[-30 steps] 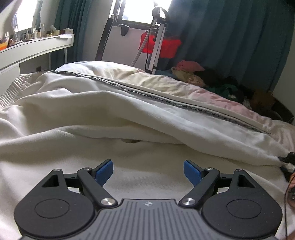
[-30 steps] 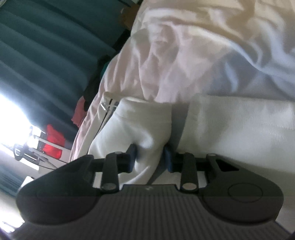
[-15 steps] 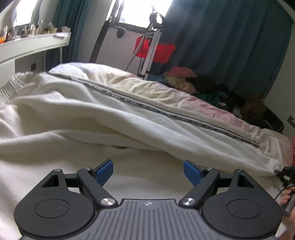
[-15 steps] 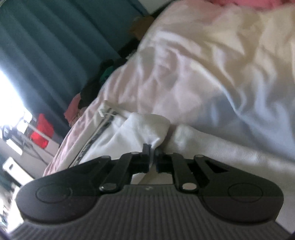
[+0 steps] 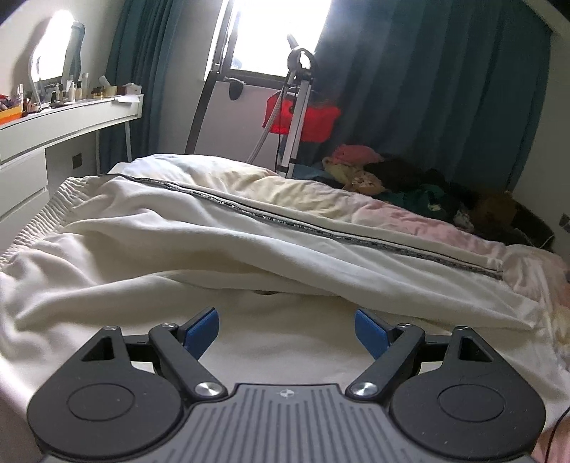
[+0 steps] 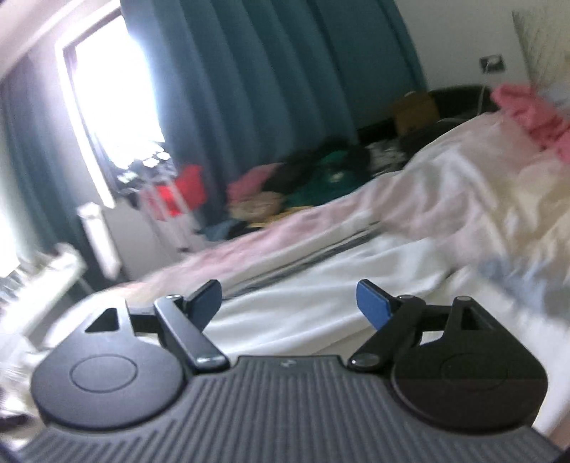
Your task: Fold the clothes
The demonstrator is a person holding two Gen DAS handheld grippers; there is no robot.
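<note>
Most of the left wrist view is filled by a bed (image 5: 527,270) with pale, pink-tinged bedding, running from the lower left to the right edge. Across it lies the task's thing, a cream white garment (image 5: 221,242), rumpled, with an elastic waistband at the left edge and a dark lettered stripe (image 5: 320,228) running diagonally toward the right. Behind, teal curtains (image 5: 427,89) cover the upper right, and a bright window (image 5: 278,32) sits at top centre. A white dresser (image 5: 53,131) stands at the upper left, and a pile of mixed clothes (image 5: 399,178) lies at the far side of the bed, right of centre. At the bottom, the left gripper (image 5: 286,329) has its blue pads spread wide, nothing between them, just above the cloth. In the blurred right wrist view, the right gripper (image 6: 288,302) has its jaws opening, empty, with the white garment (image 6: 320,285) below and beyond them.
</note>
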